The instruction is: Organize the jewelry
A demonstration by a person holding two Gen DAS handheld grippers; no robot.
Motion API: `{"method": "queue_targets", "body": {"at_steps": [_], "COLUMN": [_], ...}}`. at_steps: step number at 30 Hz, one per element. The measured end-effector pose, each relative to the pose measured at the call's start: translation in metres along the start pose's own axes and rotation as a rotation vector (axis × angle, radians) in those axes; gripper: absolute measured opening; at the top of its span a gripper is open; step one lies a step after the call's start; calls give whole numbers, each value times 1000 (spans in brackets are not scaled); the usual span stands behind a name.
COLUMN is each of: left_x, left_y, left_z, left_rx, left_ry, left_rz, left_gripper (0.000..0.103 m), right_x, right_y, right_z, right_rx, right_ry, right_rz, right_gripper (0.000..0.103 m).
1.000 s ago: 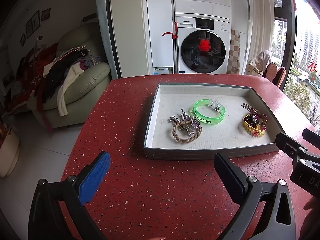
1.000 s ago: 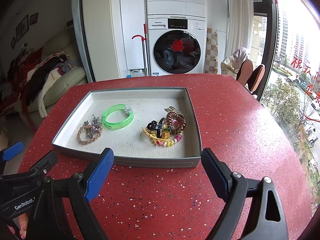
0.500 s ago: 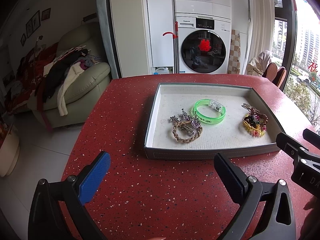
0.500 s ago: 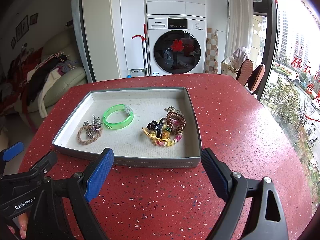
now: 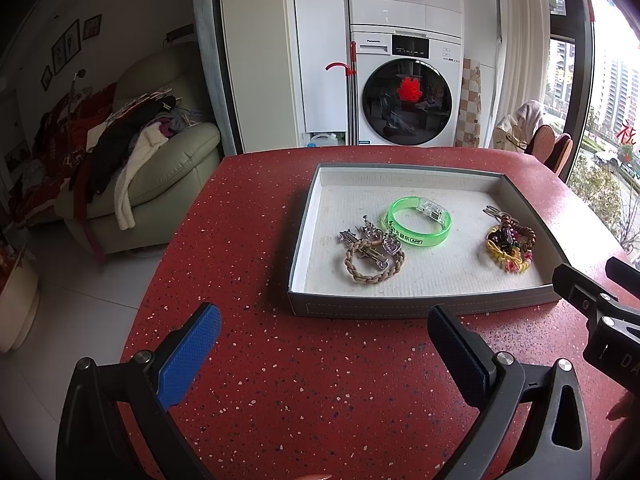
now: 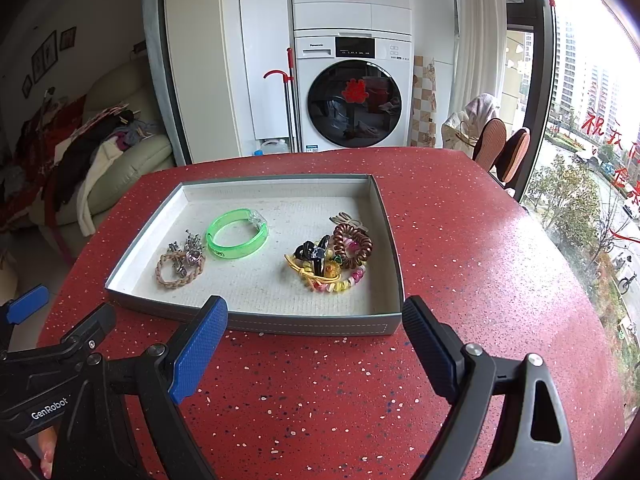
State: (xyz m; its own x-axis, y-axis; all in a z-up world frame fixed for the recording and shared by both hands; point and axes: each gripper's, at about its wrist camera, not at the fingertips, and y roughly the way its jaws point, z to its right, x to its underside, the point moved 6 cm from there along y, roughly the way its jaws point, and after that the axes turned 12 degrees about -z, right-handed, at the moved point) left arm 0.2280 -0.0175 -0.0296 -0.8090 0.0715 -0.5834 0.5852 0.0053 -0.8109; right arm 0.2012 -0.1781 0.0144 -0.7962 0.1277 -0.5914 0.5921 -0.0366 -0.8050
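Note:
A shallow grey tray [image 5: 400, 306] [image 6: 312, 326] sits on the red speckled table. In it lie a braided tan bracelet with silver charms [image 5: 370, 254] [image 6: 178, 266], a translucent green bangle [image 5: 420, 226] [image 6: 237, 233], and a tangle of hair ties and beaded bracelets [image 5: 510, 244] [image 6: 334, 258] at the tray's right side. My left gripper [image 5: 324, 350] is open and empty above the table, in front of the tray's near left corner. My right gripper [image 6: 314, 346] is open and empty, in front of the tray's near wall.
The red table [image 5: 280, 380] [image 6: 480, 260] ends at a rounded edge on the left, over a tiled floor. A sofa piled with clothes [image 5: 152, 160] stands at the left. Stacked washing machines [image 6: 352, 92] stand behind. A window [image 6: 580, 120] is on the right.

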Motion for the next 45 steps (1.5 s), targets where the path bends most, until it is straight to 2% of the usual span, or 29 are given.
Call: {"method": "queue_targets", "body": {"at_steps": [45], "left_x": [2], "left_y": [2], "left_z": [1], "left_rx": [0], "left_ry": [-1], "left_rz": [-6], "left_gripper": [103], "right_x": [0], "right_y": [-1], "right_z": [-1], "right_rx": [-1], "right_ry": [-1], "right_rz": [1], "right_gripper": [91]}}
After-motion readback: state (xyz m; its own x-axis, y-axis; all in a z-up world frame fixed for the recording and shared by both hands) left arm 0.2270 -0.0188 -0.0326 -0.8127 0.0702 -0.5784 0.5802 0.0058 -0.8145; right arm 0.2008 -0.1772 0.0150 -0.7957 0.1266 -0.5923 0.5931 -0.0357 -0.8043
